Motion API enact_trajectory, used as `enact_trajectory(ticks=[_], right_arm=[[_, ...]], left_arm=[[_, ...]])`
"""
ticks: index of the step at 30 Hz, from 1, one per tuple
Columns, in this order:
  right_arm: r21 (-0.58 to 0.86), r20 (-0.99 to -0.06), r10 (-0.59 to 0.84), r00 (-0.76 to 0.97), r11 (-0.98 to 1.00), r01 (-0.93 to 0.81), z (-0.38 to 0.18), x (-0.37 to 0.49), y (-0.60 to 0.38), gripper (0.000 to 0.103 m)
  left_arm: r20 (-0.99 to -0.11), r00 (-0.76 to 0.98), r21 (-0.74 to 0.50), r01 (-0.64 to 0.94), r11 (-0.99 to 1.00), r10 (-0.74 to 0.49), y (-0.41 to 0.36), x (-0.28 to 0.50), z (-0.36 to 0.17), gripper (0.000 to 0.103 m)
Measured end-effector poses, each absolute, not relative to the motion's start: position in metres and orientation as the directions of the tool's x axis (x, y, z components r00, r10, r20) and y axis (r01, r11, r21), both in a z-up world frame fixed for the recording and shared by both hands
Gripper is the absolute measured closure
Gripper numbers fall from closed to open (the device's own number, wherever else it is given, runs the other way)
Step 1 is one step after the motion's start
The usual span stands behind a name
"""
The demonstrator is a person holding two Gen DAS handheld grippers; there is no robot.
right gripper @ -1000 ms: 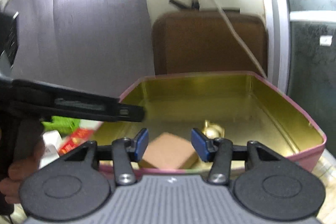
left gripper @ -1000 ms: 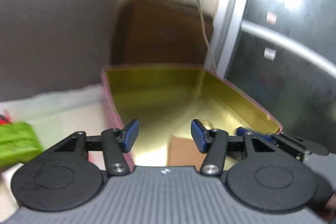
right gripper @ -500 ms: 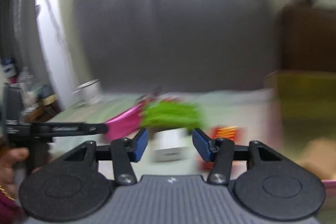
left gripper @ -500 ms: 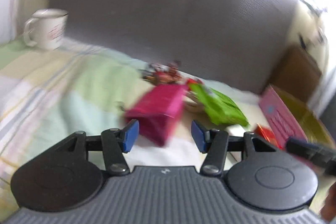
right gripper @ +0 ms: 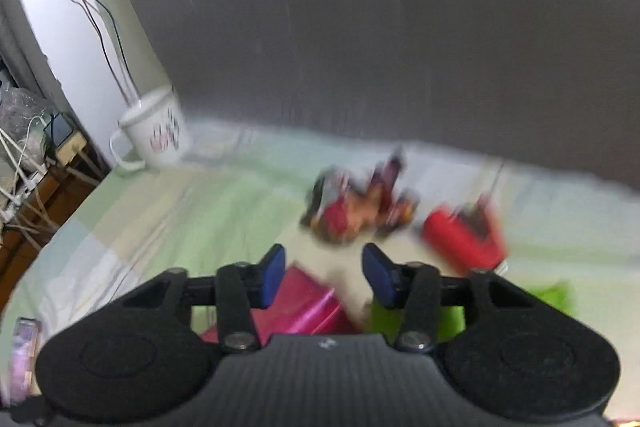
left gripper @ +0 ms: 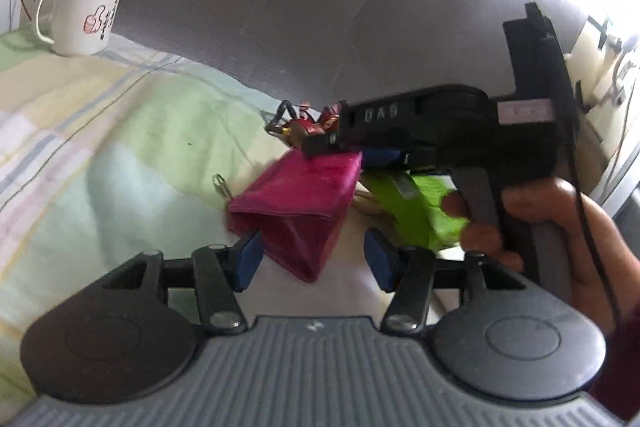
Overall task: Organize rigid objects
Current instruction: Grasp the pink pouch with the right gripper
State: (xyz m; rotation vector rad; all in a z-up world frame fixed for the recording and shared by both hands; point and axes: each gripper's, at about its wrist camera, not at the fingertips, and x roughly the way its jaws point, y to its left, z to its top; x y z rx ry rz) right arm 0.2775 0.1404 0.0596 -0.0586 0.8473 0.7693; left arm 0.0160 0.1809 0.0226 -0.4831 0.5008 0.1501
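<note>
In the left wrist view, the left gripper (left gripper: pixel 312 261) is seen with its blue pads apart and nothing pressed between them. A magenta box (left gripper: pixel 298 201) lies on the pastel checked cloth (left gripper: pixel 100 131) just ahead, its near corner reaching between the pads without touching either. A green packet (left gripper: pixel 416 211) lies to the right of the box, partly hidden. A small red and gold toy figure (left gripper: pixel 300 131) is found behind the box. A white mug (left gripper: pixel 82 15) with a thumbs-up print stands far off at the left, upright. The right gripper's body is seen from the side above the box, held by a hand (left gripper: pixel 560 227); its fingertips cannot be made out here.

The right wrist view is blurred. The right gripper (right gripper: pixel 324 277) is shown with its jaws apart and empty; they have just been closing. The magenta box (right gripper: pixel 304 307) lies beneath them, the green packet (right gripper: pixel 552 297) to the right. Further off, the toy figure (right gripper: pixel 360 211) and a red object (right gripper: pixel 460 239) lie near each other, and the mug (right gripper: pixel 154 135) stands at the left
</note>
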Motion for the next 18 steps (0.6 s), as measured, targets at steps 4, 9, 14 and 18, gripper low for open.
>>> enact_trajectory(ticks=[4, 9, 14, 18], right_arm=[[0.284, -0.684, 0.625, 0.375, 0.702, -0.653, 0.053, 0.254, 0.134, 0.073], [0.381, -0.619, 0.711, 0.334, 0.644, -0.663, 0.057, 0.198, 0.093, 0.072], [0.379, -0.548, 0.773, 0.320, 0.570, -0.729, 0.054, 0.127, 0.054, 0.065], [0.233, -0.531, 0.737, 0.419, 0.603, -0.763, 0.053, 0.088, 0.037, 0.046]], left_arm=[[-0.486, 0.874, -0.482, -0.289, 0.827, 0.022, 0.208, 0.000, 0.019, 0.046], [-0.422, 0.901, -0.574, -0.184, 0.798, -0.096, 0.212, -0.037, 0.025, 0.042], [-0.374, 0.904, -0.577, -0.054, 0.815, -0.205, 0.195, -0.070, 0.035, 0.035], [-0.390, 0.911, -0.534, -0.108, 0.839, -0.131, 0.195, -0.070, 0.038, 0.024]])
